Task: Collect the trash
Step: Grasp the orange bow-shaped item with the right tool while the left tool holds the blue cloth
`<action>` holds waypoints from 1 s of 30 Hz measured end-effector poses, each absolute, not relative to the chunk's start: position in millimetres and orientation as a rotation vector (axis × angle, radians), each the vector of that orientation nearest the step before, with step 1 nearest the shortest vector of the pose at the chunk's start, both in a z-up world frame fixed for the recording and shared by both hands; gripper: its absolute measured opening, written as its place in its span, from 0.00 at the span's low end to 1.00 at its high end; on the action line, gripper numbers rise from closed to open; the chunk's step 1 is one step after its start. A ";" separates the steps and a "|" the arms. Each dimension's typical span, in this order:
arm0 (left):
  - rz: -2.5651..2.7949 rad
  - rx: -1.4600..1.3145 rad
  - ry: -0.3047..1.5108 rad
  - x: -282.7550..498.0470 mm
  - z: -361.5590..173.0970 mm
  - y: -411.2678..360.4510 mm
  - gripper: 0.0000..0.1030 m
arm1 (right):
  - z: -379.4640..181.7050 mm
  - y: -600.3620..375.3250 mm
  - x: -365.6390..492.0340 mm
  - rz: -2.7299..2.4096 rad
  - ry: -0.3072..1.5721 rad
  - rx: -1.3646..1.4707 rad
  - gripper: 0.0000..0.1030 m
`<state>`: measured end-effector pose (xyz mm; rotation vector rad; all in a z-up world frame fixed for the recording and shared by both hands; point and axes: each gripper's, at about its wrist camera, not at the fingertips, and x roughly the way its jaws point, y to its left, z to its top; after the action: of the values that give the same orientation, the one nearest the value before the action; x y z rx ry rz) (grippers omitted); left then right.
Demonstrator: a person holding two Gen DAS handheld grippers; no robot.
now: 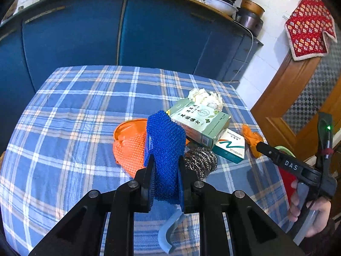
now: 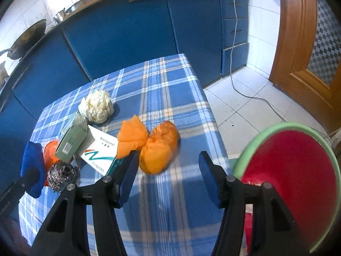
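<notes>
A kitchen table under a blue plaid cloth (image 2: 170, 98), with rubbish gathered near its right edge. The left gripper (image 1: 165, 168) is clenched on a blue mesh scrubber (image 1: 165, 140), which stands up between its pads above an orange lid (image 1: 127, 140) and a steel wool ball (image 1: 201, 160). The right gripper (image 2: 168, 166) is released, jaws spread wide, hovering just short of the crumpled orange paper (image 2: 156, 147) that lies near the table's right edge. Behind it to the left sit a white-and-teal capsule box (image 2: 100, 151), a green medicine box (image 2: 72, 136) propped on top of it, and, farther off, a wad of white paper (image 2: 97, 106). A red bin with a green rim (image 2: 298, 170) waits off the right side of the table, below its edge.

The step in hand looks to be the pickup of the orange paper. To do it well, the open jaws should straddle the larger, nearer lump squarely and close on its middle, since the soft paper may slip out of a shallow pinch. The left finger passes close to the capsule box, so a slight shift rightward would avoid nudging it. The carry to the bin is then short.
</notes>
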<state>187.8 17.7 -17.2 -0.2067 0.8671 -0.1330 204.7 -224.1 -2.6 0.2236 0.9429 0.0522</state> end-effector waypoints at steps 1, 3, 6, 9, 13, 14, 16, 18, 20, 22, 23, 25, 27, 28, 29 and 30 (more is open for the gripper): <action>-0.134 -0.207 0.870 188.9 -18.5 17.0 0.17 | -4.6 -222.7 207.5 0.055 0.947 0.219 0.59; -0.137 -0.207 0.872 189.8 -19.7 16.0 0.17 | -8.8 -219.6 212.0 0.066 0.959 0.215 0.53; -0.140 -0.203 0.871 189.2 -19.3 14.3 0.17 | -11.5 -213.6 215.5 0.099 0.960 0.204 0.35; -0.143 -0.202 0.869 187.3 -18.2 13.1 0.17 | -10.0 -209.1 214.2 0.117 0.951 0.192 0.31; -0.151 -0.200 0.867 184.7 -15.6 10.0 0.17 | -5.9 -212.2 208.0 0.135 0.939 0.219 0.20; -0.153 -0.199 0.867 184.3 -14.8 8.6 0.17 | -4.4 -213.3 206.4 0.129 0.933 0.216 0.20; -0.160 -0.196 0.863 182.1 -12.7 5.6 0.17 | 1.2 -215.8 201.3 0.121 0.916 0.216 0.19; -0.170 -0.194 0.858 179.4 -9.6 1.8 0.17 | 6.2 -218.6 195.1 0.118 0.902 0.220 0.18; -0.180 -0.190 0.854 177.0 -7.8 -1.3 0.17 | 9.9 -220.8 189.3 0.120 0.896 0.224 0.18; -0.193 -0.182 0.848 173.2 -4.7 -6.4 0.17 | 13.8 -223.6 181.8 0.119 0.887 0.230 0.18; -0.199 -0.178 0.846 171.5 -3.3 -8.7 0.17 | 15.8 -225.1 177.9 0.117 0.883 0.234 0.18; -0.210 -0.171 0.841 168.1 -0.6 -13.4 0.17 | 20.0 -228.9 168.9 0.115 0.873 0.242 0.18; -0.221 -0.167 0.836 164.8 2.0 -17.9 0.17 | 23.7 -233.0 160.7 0.111 0.866 0.249 0.18; -0.226 -0.166 0.834 163.2 3.1 -19.3 0.17 | 25.4 -235.3 156.6 0.109 0.861 0.253 0.18; -0.232 -0.164 0.832 161.4 4.6 -21.7 0.17 | 26.8 -237.6 152.8 0.106 0.856 0.256 0.18; -0.240 -0.162 0.830 159.4 6.1 -24.8 0.17 | 28.4 -239.3 148.8 0.104 0.851 0.257 0.18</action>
<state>159.4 -24.8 6.1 -0.1619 0.8297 -0.2398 148.8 -239.3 28.4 0.2567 0.8514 0.1041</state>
